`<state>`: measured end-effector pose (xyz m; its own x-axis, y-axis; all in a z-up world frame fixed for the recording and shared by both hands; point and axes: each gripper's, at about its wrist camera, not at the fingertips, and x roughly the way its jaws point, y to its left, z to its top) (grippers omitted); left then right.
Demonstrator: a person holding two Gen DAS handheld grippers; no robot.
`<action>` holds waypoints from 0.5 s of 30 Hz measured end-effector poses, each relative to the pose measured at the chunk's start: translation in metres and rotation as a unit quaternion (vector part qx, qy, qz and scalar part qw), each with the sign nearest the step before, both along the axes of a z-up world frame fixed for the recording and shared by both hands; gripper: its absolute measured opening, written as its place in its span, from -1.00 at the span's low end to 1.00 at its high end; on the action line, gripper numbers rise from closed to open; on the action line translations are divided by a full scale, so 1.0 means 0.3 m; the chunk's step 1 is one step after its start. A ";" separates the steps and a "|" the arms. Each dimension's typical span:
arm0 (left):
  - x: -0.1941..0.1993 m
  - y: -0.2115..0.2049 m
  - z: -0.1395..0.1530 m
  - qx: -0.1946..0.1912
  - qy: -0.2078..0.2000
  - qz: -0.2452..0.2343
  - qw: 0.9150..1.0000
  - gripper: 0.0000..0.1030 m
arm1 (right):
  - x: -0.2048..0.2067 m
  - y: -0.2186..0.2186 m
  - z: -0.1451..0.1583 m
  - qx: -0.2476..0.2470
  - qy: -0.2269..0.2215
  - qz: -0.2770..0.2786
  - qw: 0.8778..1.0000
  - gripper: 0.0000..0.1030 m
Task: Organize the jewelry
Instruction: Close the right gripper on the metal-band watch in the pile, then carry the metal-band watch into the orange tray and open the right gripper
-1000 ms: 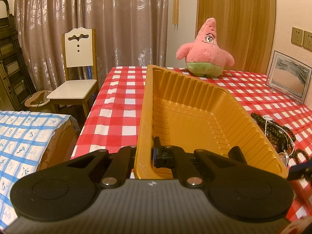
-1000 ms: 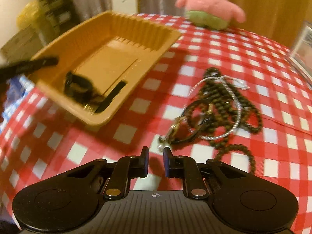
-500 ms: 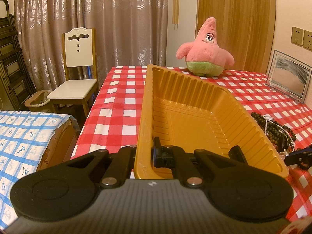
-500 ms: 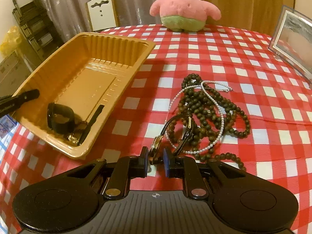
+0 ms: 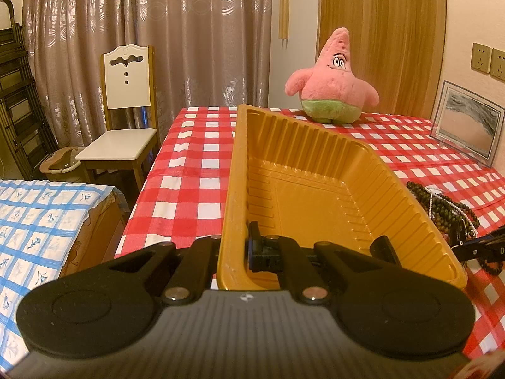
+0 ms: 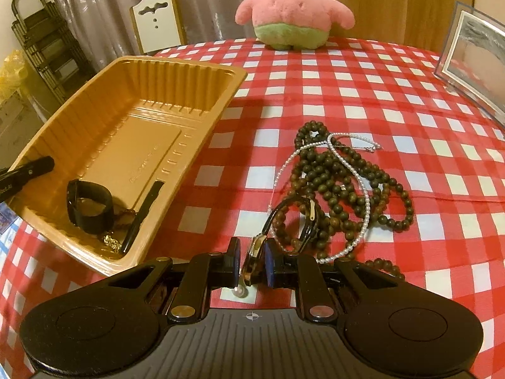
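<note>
An orange plastic tray [image 5: 303, 195] sits on the red checked table, and my left gripper [image 5: 235, 246] is shut on its near left wall. A black watch band [image 6: 90, 208] and a small gold piece [image 6: 110, 240] lie in the tray [image 6: 94, 101]. To its right lies a tangle of dark bead strings [image 6: 344, 183] and a pearl necklace [image 6: 350, 164]. At the tangle's near edge lies a gold-cased watch [image 6: 252, 257] on a black strap. My right gripper [image 6: 252, 262] stands open around this case, with a gap at the pads. One left finger [image 6: 28, 170] shows on the tray's rim.
A pink star plush [image 6: 293, 9] stands at the table's far edge. A framed picture [image 6: 473, 60] leans at the right. A white chair [image 5: 123, 120] and a bed with a blue checked cover [image 5: 38, 227] are off the table's left side.
My right gripper has moved up to the jewelry pile and rolled level, so the gold watch case now sits between its fingers. The left gripper and the tray have not moved.
</note>
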<state>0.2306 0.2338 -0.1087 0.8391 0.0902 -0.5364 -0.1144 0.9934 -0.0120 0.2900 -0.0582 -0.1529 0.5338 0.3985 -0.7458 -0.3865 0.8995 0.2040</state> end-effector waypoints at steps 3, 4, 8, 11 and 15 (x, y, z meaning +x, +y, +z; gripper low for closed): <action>0.000 0.000 0.000 0.000 0.000 0.000 1.000 -0.94 | 0.001 0.003 -0.001 -0.003 -0.002 0.001 1.000 -0.69; 0.000 0.000 0.000 0.000 0.000 0.000 1.000 -0.94 | 0.002 0.004 -0.002 -0.004 -0.002 0.002 1.000 -0.69; 0.000 -0.001 0.000 0.000 0.000 0.000 1.000 -0.94 | 0.006 0.006 -0.005 -0.007 -0.002 0.002 1.000 -0.69; 0.000 -0.001 -0.001 0.001 0.000 -0.001 1.000 -0.94 | 0.001 0.001 -0.005 -0.008 -0.010 0.003 1.000 -0.79; 0.001 -0.002 0.000 0.001 0.000 -0.002 1.000 -0.94 | -0.011 -0.013 0.006 -0.001 -0.019 0.007 1.000 -0.83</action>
